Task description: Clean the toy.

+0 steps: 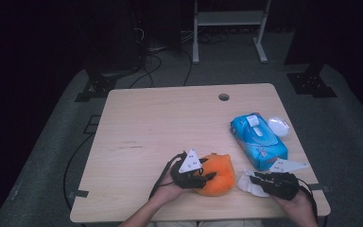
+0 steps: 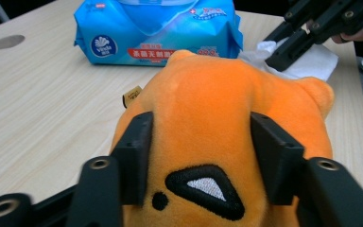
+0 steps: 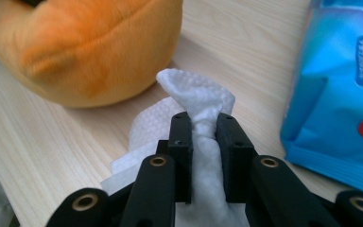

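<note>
Black jaws of your left tool [image 2: 201, 156] are squeezed onto the orange plush toy [image 2: 227, 118], one on each side of its soft body. No earlier look is needed to see it: the jaws press into the fuzz, so the toy is held. It sits on the wooden counter [image 1: 160, 123], near your edge, with its dark stitched patch facing your left tool.

Your right tool [image 3: 203, 142] is pinched narrow on a white wet wipe [image 3: 196, 101]. The wipe is bunched up between the jaws, and its loose end trails on the counter just beside the toy.

Farther out lies the blue pack of wipes [image 1: 259, 135], on the right side of the counter, with a small white lid [image 1: 279, 125] next to it.

It looks like you are at the cleaning step: one tool holds the toy steady, the other has the wipe ready. Next, you would bring the wipe over to the toy and rub it on the fuzz. Keep the left grip firm so the toy does not roll, and keep the wipe tight so it does not slip out.
</note>
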Available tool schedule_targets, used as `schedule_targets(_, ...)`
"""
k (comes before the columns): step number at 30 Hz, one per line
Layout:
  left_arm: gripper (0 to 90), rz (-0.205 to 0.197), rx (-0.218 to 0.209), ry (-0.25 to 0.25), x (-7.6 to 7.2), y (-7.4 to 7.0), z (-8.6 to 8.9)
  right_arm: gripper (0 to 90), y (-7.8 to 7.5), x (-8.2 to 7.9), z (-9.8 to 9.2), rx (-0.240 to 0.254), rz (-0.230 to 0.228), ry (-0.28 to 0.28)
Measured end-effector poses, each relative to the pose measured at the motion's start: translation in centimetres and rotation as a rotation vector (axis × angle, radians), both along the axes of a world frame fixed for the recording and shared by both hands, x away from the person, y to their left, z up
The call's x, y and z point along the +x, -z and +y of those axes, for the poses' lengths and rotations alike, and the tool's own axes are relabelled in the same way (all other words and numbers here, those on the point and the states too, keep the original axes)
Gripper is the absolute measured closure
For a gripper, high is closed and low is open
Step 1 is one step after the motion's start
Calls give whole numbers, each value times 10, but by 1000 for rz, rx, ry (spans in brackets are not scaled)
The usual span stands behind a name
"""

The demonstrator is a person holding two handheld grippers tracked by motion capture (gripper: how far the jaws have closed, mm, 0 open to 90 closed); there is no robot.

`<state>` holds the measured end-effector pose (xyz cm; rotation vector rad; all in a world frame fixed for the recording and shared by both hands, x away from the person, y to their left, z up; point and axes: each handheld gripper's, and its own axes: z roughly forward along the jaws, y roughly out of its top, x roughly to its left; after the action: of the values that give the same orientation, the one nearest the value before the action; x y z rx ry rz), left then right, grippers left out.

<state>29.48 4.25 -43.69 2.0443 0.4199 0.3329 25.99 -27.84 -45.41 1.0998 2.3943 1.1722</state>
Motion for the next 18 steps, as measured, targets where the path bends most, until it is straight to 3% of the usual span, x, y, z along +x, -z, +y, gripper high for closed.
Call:
schedule_targets(3, 537, -18, -15, -19, -3, -3, 0, 716, 2, 1, -3, -4, 5, 9)
schedule_targets(9, 582, -45, -27, -36, -4, -8, 2, 545, 2, 6, -8, 62, 8, 26)
schedule_targets(12, 586, -44, -32, -54, -1, -9, 5, 520, 3, 7, -12, 93, 14, 28)
schedule_targets(18, 586, -42, -40, -87, 6, -10, 13, 486, 3, 7, -11, 101, 14, 27)
